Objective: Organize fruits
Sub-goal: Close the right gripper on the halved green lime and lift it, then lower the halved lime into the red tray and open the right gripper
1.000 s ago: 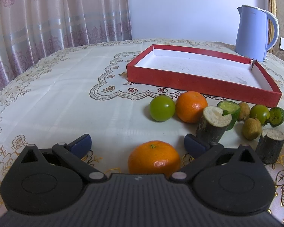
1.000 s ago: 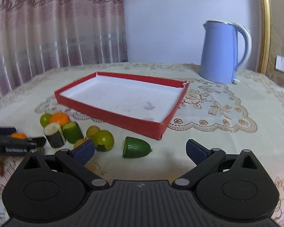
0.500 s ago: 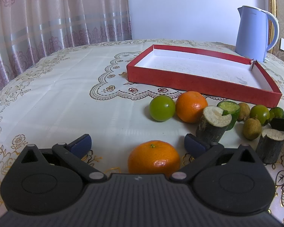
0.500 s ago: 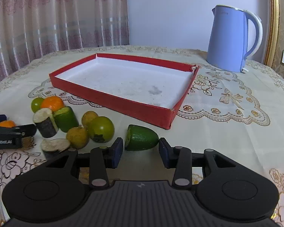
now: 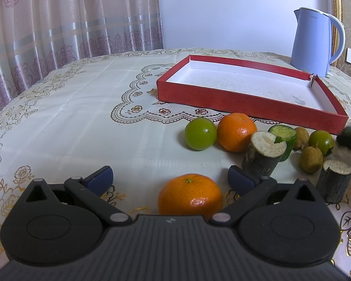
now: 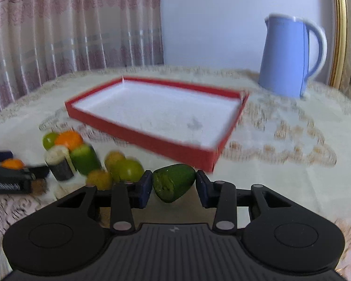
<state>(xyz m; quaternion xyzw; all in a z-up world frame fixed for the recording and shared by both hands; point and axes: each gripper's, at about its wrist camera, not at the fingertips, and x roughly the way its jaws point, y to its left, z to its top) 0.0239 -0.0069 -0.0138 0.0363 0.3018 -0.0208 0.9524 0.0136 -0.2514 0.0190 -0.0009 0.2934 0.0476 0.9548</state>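
My right gripper (image 6: 173,185) has a cut dark green fruit piece (image 6: 175,178) between its blue pads. The jaws are closing, both pads press its sides, and it hangs just above the cloth. My left gripper (image 5: 170,178) stands open low over the table, an orange mandarin (image 5: 190,195) lying between its fingers, untouched. Beyond it sit a round green fruit (image 5: 200,133), a second mandarin (image 5: 236,132), a cane stub (image 5: 262,157) and a cucumber piece (image 5: 284,135). Behind them lies the red tray (image 5: 245,103), white inside and holding nothing.
A blue kettle (image 5: 311,44) stands behind the tray's far right corner. More small fruits (image 5: 311,159) and another cane stub (image 5: 334,180) lie at the right. Curtains hang beyond the round table's far left edge. The left gripper (image 6: 9,180) shows at the right view's left edge.
The right gripper moved up to the green fruit piece, closed from wide open onto it and lifted it off the cloth. The left gripper and its mandarin stayed still.
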